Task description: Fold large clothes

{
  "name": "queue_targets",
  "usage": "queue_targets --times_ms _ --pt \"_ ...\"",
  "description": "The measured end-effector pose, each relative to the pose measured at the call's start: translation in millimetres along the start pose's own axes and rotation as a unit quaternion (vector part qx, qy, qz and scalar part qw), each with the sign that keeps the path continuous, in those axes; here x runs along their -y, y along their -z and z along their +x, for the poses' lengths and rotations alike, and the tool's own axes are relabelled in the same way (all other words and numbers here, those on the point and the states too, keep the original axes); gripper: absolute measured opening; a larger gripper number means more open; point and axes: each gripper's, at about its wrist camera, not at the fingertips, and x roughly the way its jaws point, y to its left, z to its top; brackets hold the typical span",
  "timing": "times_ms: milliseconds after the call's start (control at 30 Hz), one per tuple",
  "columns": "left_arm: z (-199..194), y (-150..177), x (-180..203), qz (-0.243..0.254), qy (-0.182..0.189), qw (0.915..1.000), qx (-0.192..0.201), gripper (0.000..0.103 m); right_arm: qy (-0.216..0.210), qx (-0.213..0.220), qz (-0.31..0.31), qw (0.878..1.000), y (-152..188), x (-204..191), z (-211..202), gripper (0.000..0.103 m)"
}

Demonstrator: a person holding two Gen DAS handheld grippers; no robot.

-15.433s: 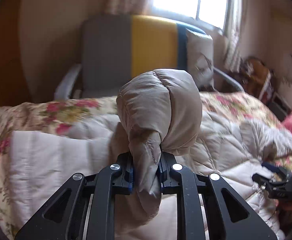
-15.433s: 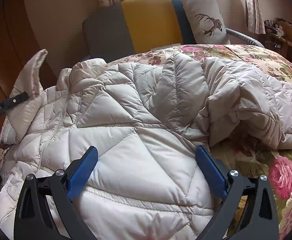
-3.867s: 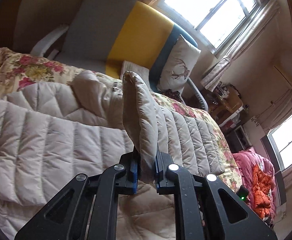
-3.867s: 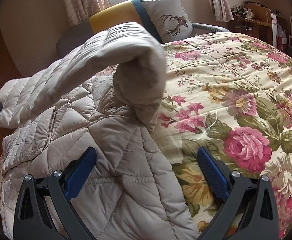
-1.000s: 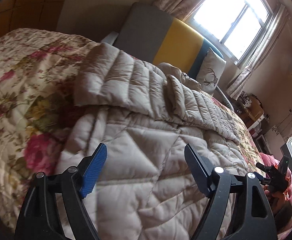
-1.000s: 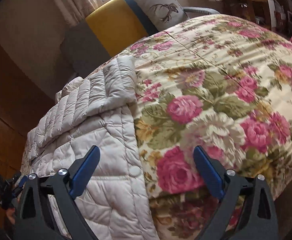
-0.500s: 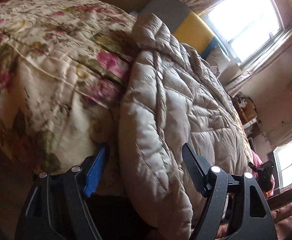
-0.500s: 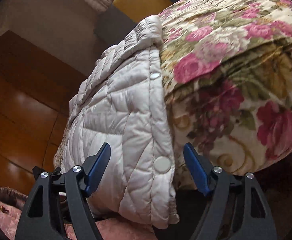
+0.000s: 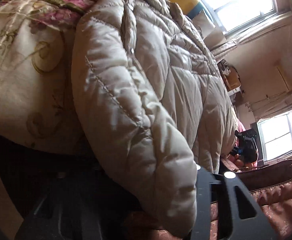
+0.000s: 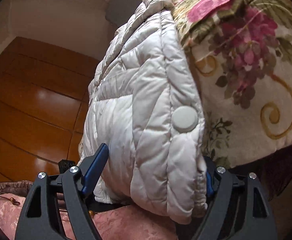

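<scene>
Down at the edge of the bed (image 10: 269,92) now, where the puffy beige quilted jacket (image 9: 146,104) drapes over the side of the floral bedspread (image 9: 26,64) and hangs toward the pink patterned fabric (image 10: 126,226) below. The left gripper (image 9: 146,210) is at the jacket's hanging hem, its fingers closing with the thick padded fold between them; only one dark finger (image 9: 212,204) shows, pressed against the fabric, so a full clamp cannot be told. At the hem's other corner, the right gripper (image 10: 156,172) straddles the jacket's front edge just below a round snap button (image 10: 185,119); its blue-padded fingers (image 10: 95,168) are easing apart, the hem bulging between them, the left pad just clear of the cloth. Polished wooden panelling (image 10: 32,100) gleams behind.
</scene>
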Motion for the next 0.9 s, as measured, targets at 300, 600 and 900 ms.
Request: queue_targets --times_ms 300,600,900 --pt "-38 -8 28 0.003 0.089 0.9933 0.074 0.013 -0.047 0.009 -0.068 0.997 1 -46 0 0.032" --pt "-105 -16 35 -0.035 0.211 0.9569 0.196 0.01 -0.206 0.117 -0.057 0.97 -24 -83 -36 0.023" --pt "-137 -12 53 -0.015 0.255 0.9384 0.233 0.01 -0.278 0.142 -0.07 0.947 -25 -97 -61 0.023"
